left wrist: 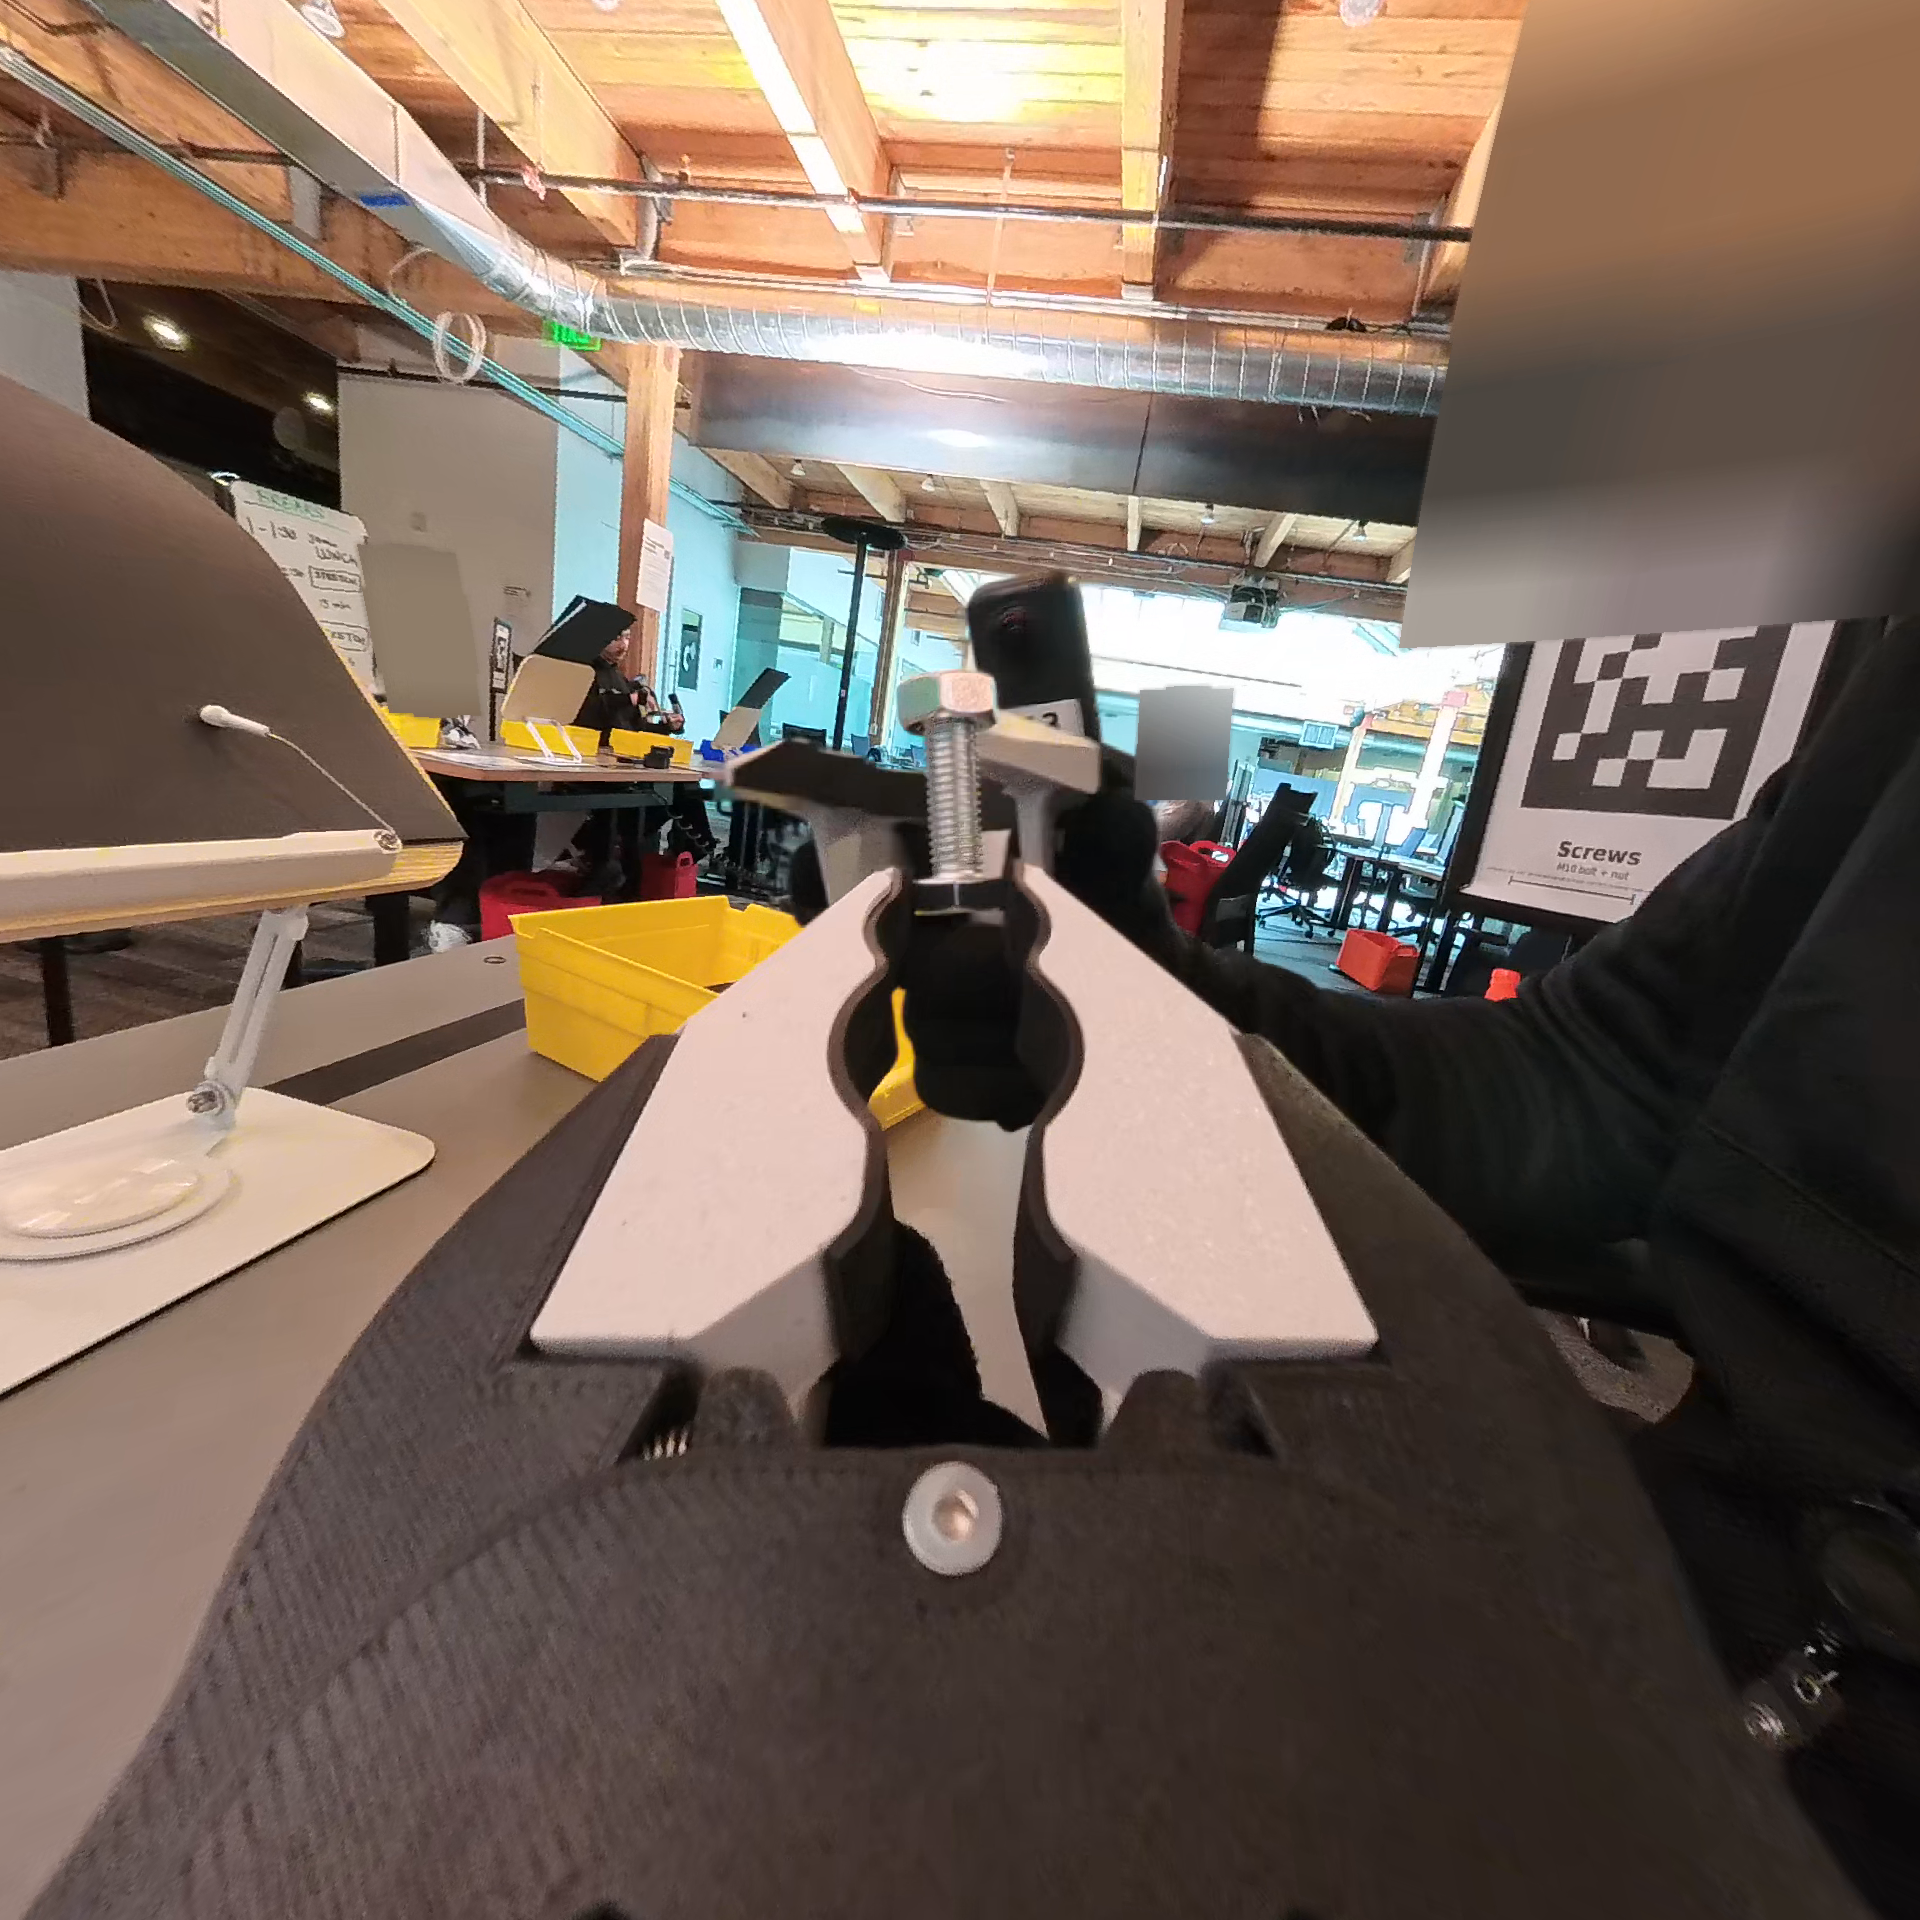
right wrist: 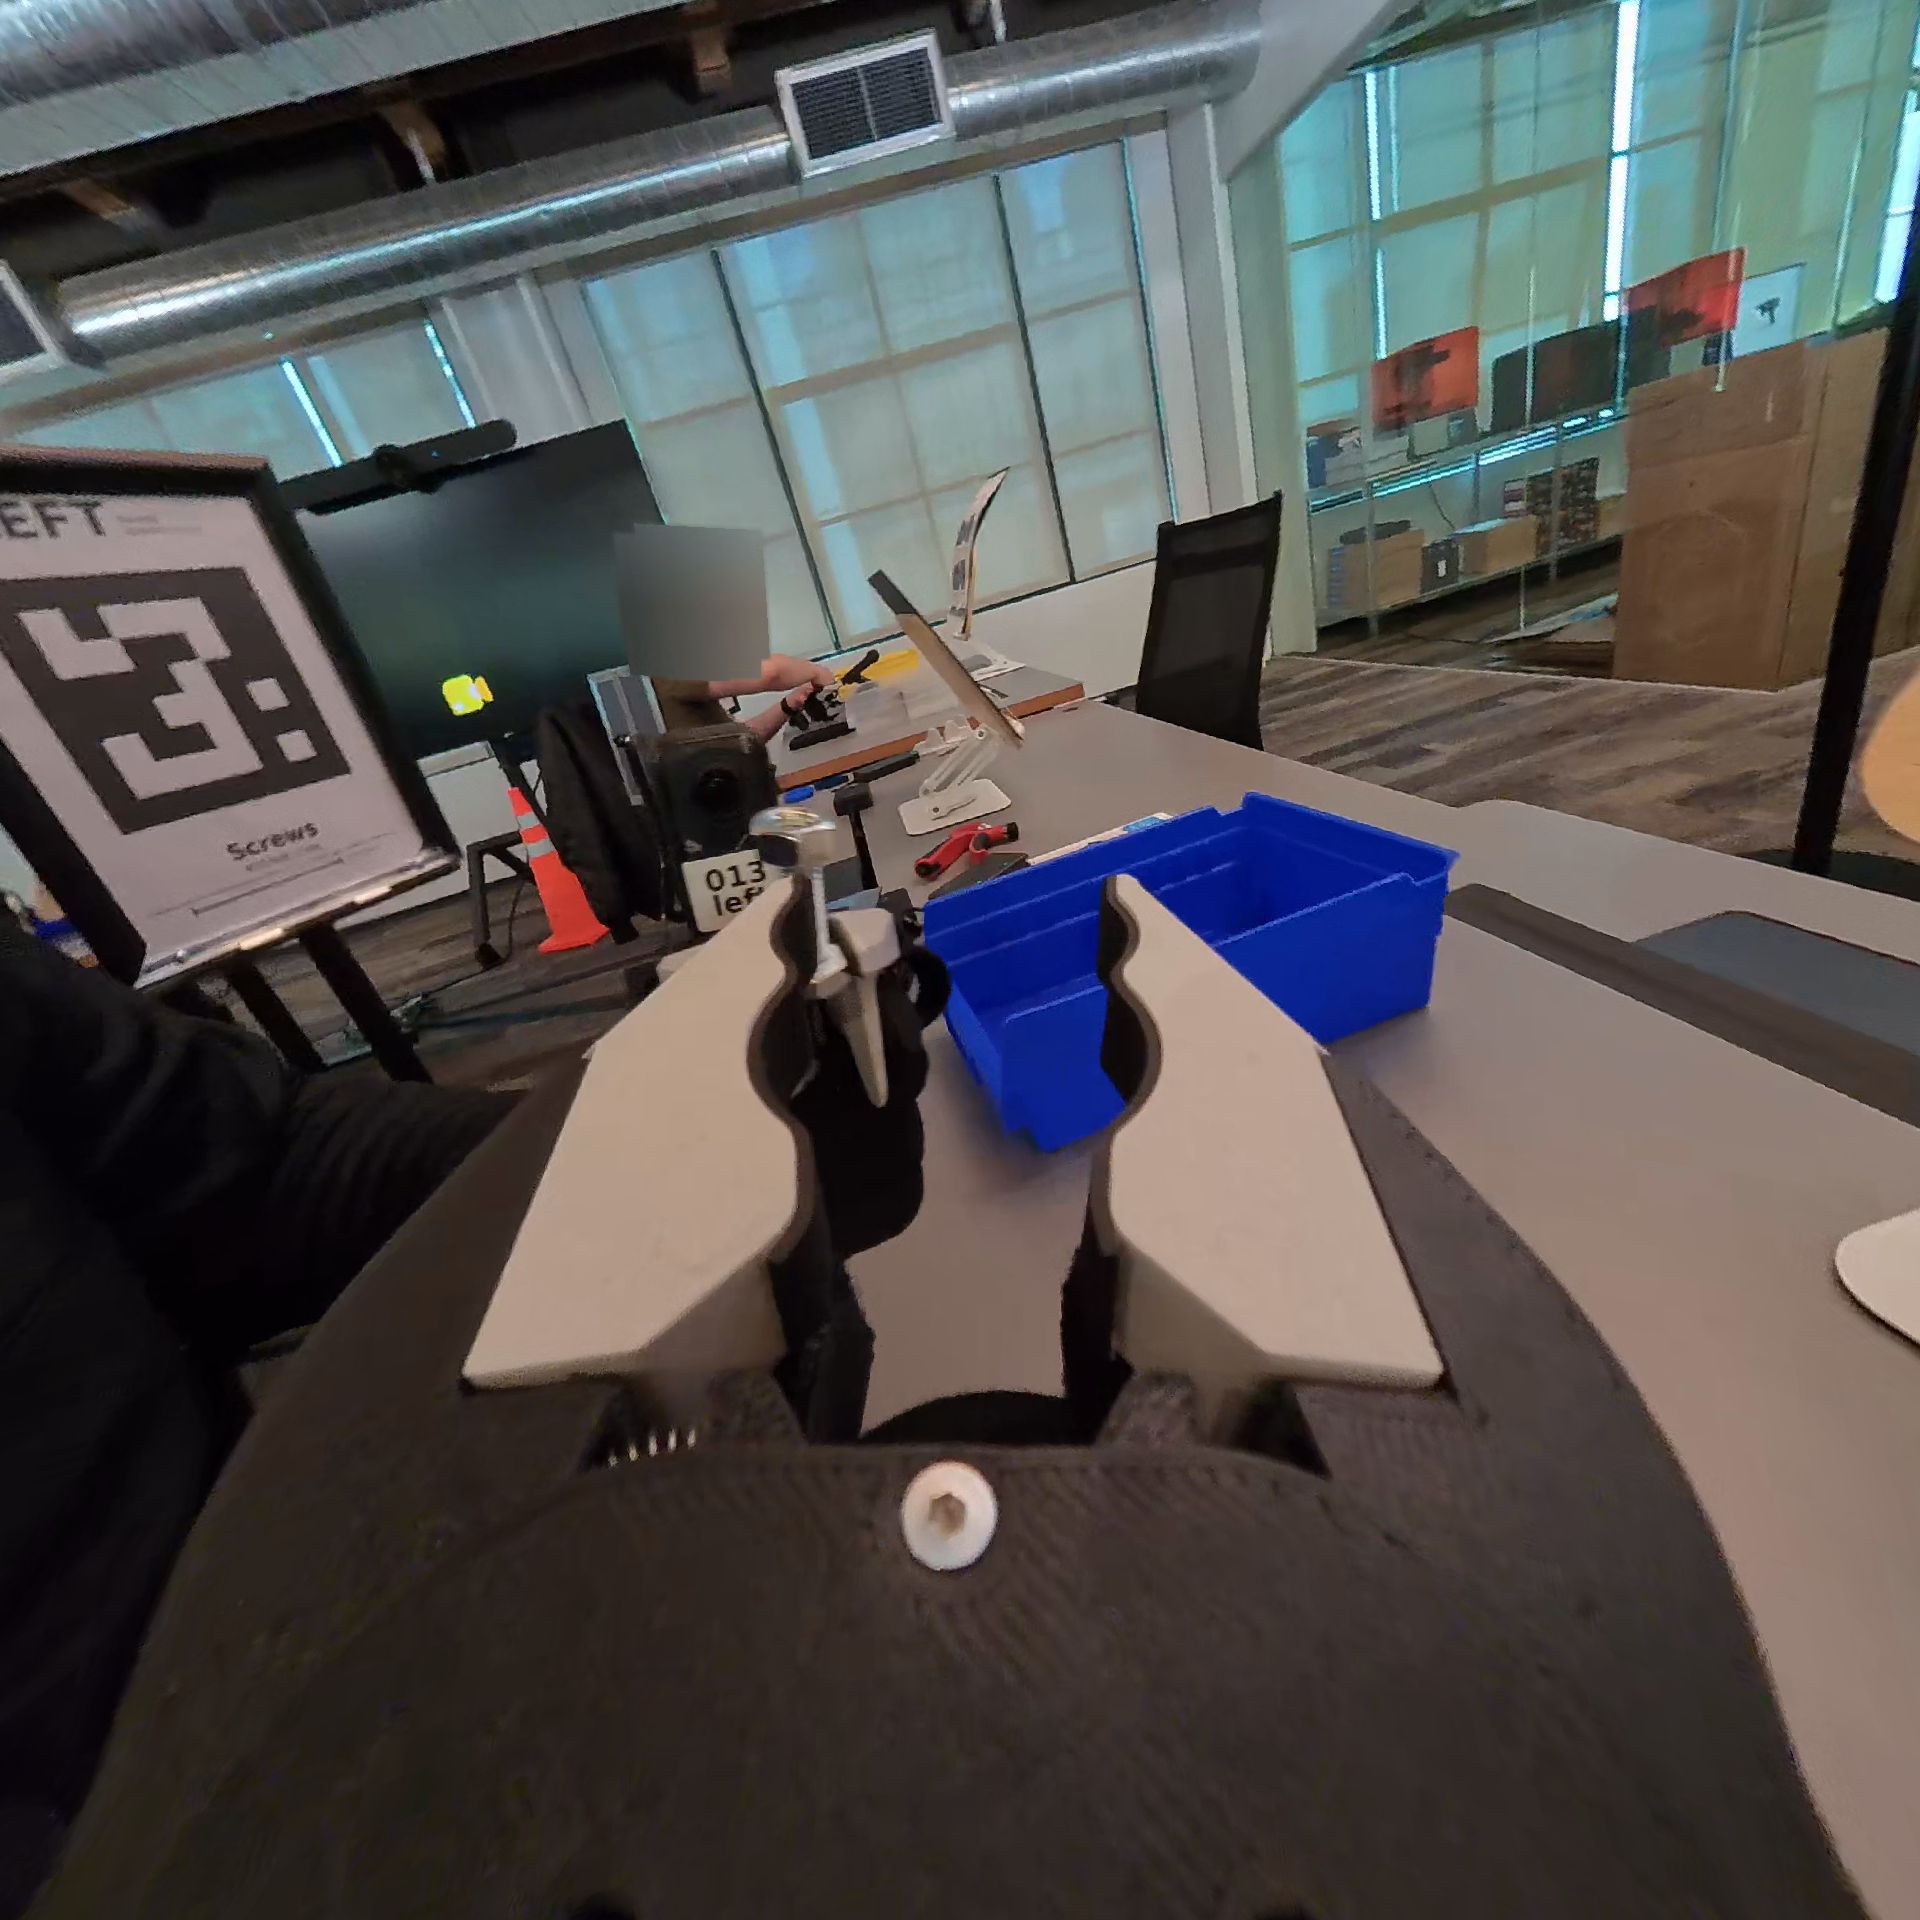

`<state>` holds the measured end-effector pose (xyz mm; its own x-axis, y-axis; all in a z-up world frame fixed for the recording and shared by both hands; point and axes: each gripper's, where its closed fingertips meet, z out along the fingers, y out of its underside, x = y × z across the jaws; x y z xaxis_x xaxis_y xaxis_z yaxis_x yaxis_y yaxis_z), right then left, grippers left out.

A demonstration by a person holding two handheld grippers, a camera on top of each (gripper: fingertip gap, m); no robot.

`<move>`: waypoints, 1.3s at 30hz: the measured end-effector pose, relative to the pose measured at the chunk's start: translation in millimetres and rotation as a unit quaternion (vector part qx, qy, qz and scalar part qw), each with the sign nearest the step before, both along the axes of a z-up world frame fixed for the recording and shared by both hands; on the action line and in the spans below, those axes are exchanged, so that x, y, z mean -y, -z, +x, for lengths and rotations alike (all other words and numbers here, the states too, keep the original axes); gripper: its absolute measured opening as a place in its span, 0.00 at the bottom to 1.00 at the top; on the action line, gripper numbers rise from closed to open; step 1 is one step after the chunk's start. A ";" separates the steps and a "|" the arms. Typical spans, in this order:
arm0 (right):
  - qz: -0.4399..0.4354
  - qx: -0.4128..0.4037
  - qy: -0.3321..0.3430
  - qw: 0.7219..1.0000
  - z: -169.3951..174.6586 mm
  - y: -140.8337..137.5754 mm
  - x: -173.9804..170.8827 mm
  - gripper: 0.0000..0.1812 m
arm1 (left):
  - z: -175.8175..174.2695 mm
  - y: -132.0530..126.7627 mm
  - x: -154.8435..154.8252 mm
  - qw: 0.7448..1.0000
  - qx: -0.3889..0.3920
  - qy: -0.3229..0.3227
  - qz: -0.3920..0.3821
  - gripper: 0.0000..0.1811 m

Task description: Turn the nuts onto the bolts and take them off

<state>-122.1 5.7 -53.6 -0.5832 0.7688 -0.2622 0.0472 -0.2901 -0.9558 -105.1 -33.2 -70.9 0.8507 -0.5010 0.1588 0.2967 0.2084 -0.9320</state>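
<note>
My left gripper [left wrist: 958, 896] is shut on a silver nut [left wrist: 954, 891] at its fingertips. A silver bolt [left wrist: 951, 790] stands upright out of the nut, its hex head on top. My right gripper [right wrist: 951, 904] is open and empty. In the left wrist view its fingers [left wrist: 1039, 764] stand either side of the bolt's upper shaft, apart from it. In the right wrist view the bolt [right wrist: 798, 836] shows just beyond my left fingertip, held by the left gripper [right wrist: 862, 961]. A person's black-gloved hands and sleeves hold both grippers.
A yellow bin [left wrist: 623, 966] sits on the grey table [left wrist: 125, 1507] behind my left gripper. A blue bin [right wrist: 1247, 935] sits ahead of my right gripper. A white stand [left wrist: 208, 1143] is at the left. A framed marker sign [right wrist: 177, 707] stands beside the table. My hands' fingertips stand some 5 cm from each other.
</note>
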 end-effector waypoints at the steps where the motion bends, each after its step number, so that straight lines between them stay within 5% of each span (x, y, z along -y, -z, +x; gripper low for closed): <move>1: 0.008 -0.004 -0.005 1.000 1.7 -2.2 4.5 0.29 | 0.0 1.2 -0.9 1.000 -0.002 -0.002 -0.003 0.09; 8: 0.028 -0.007 -0.033 0.999 -5.8 -5.6 31.6 0.26 | 4.4 3.9 -2.9 1.000 -0.016 -0.003 -0.009 0.09; 19: 0.048 0.009 -0.020 0.999 5.0 -1.5 19.5 0.27 | -2.2 7.1 -4.3 0.999 -0.033 -0.025 -0.016 0.09; 22: 0.078 0.035 -0.010 0.996 7.4 -0.9 13.5 0.15 | -5.7 13.1 -7.3 0.991 -0.104 -0.071 -0.034 0.09; 28: 0.103 0.124 -0.035 0.986 13.6 14.4 13.6 0.18 | -12.2 24.9 -12.6 0.955 -0.250 -0.149 -0.063 0.09; 39: 0.121 0.178 -0.023 0.976 4.4 36.4 19.1 0.13 | -18.4 37.2 -14.5 0.906 -0.368 -0.191 -0.090 0.09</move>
<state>-117.7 -13.4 -90.0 -0.5241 0.8081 -0.2687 0.3966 -0.0476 -0.9168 -123.5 -18.7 -108.1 0.8655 -0.1699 -0.4711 -0.4795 -0.0096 -0.8775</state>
